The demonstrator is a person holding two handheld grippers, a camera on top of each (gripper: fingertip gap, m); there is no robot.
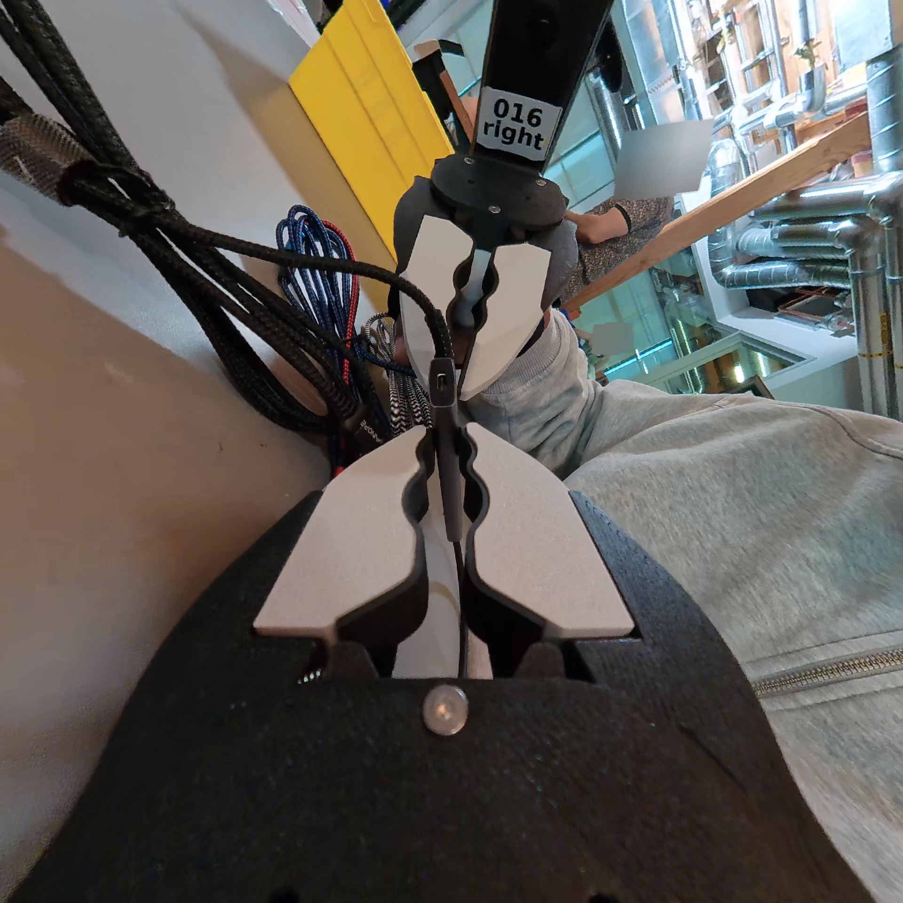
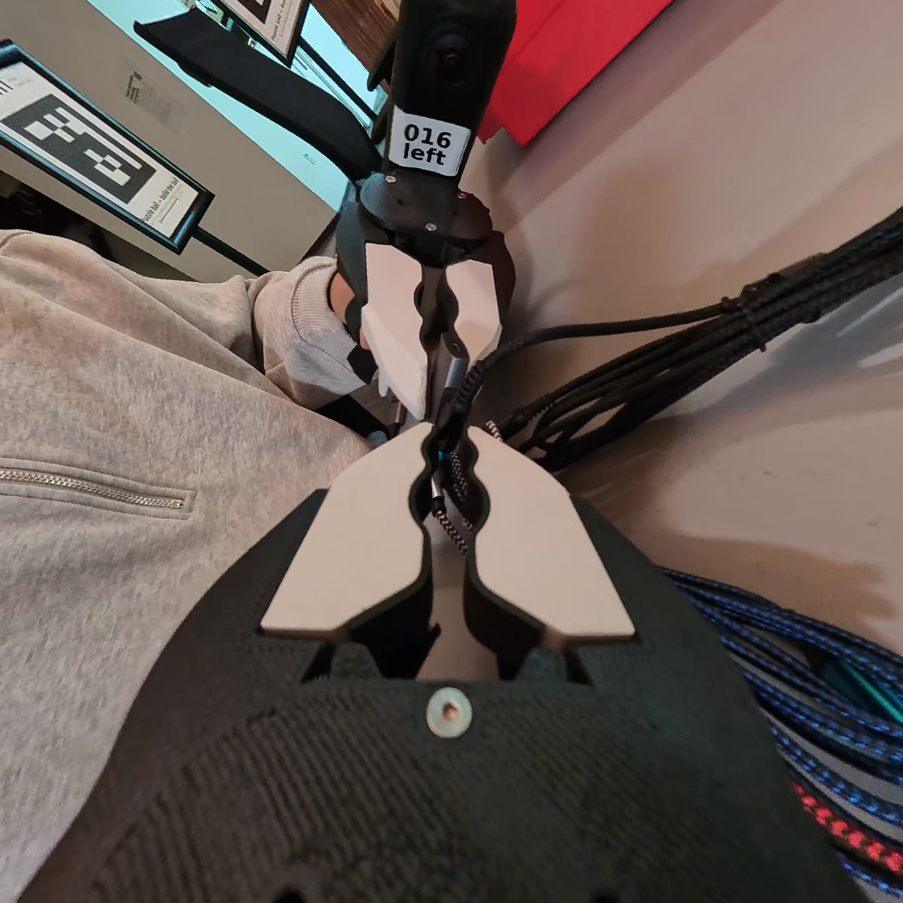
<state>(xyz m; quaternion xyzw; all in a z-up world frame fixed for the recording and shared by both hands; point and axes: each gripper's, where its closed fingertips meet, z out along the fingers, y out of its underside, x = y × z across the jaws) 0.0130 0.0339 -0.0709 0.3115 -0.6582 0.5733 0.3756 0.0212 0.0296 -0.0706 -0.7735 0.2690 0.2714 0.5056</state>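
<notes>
The left tool (image 1: 445,430) was pinched on a grey cable plug (image 1: 447,469) and the right tool (image 2: 449,430) on the mating black connector (image 2: 452,413), both light, stiff, best gripped by housings.

A white printed sticker (image 1: 515,128) marks the right gripper (image 1: 447,391); another white sticker (image 2: 426,146) marks the left gripper (image 2: 447,386). A framed placard (image 2: 93,146) carries a black-and-white marker and small print; a black cable plug (image 1: 367,430) bears pale lettering.
</notes>
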